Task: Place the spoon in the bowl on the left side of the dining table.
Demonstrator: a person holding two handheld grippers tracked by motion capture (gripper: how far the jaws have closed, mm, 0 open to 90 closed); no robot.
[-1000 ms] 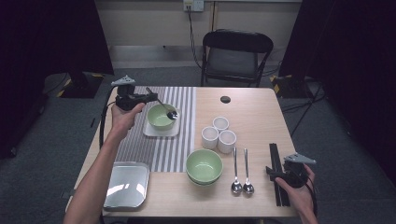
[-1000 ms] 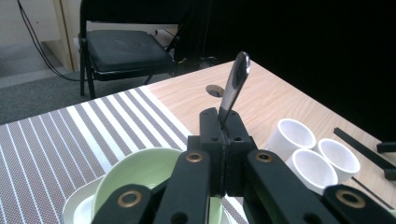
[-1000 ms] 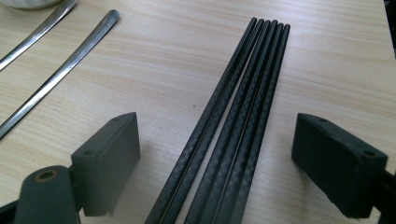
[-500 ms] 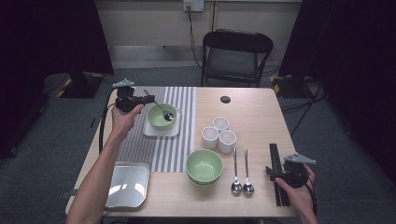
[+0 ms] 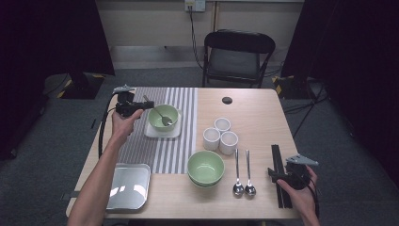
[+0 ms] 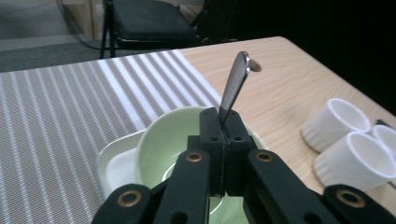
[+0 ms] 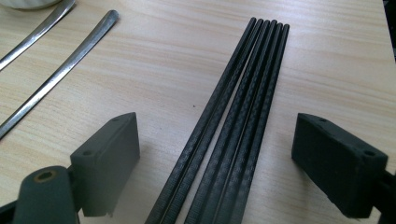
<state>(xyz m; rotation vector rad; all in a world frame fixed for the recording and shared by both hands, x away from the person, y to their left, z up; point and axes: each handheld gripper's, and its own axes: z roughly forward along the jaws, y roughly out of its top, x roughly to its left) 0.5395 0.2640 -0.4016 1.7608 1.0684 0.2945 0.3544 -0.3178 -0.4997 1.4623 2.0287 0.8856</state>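
Observation:
My left gripper (image 5: pixel 148 106) (image 6: pixel 223 122) is shut on the handle of a metal spoon (image 5: pixel 160 114) (image 6: pixel 236 79). The spoon's bowl end rests inside a small green bowl (image 5: pixel 174 111) (image 6: pixel 161 144), which stands on a white square plate (image 5: pixel 151 133) (image 6: pixel 114 163) on the striped mat. At the table's near right corner, my right gripper (image 5: pixel 278 175) (image 7: pixel 217 154) stands open, its jaws set wide on either side of a bundle of black chopsticks (image 5: pixel 277 160) (image 7: pixel 243 102) that lie flat on the wood.
Stacked larger green bowls (image 5: pixel 205 167) sit at the front centre, with two spoons (image 5: pixel 242 172) to their right. Three white cups (image 5: pixel 221 134) stand mid-table. A metal tray (image 5: pixel 128 184) lies front left. A black round piece (image 5: pixel 227 100) and a chair (image 5: pixel 239 52) are at the back.
The left hand has come down a little with the spoon, lowering it into the small green bowl. The right hand has stayed still.

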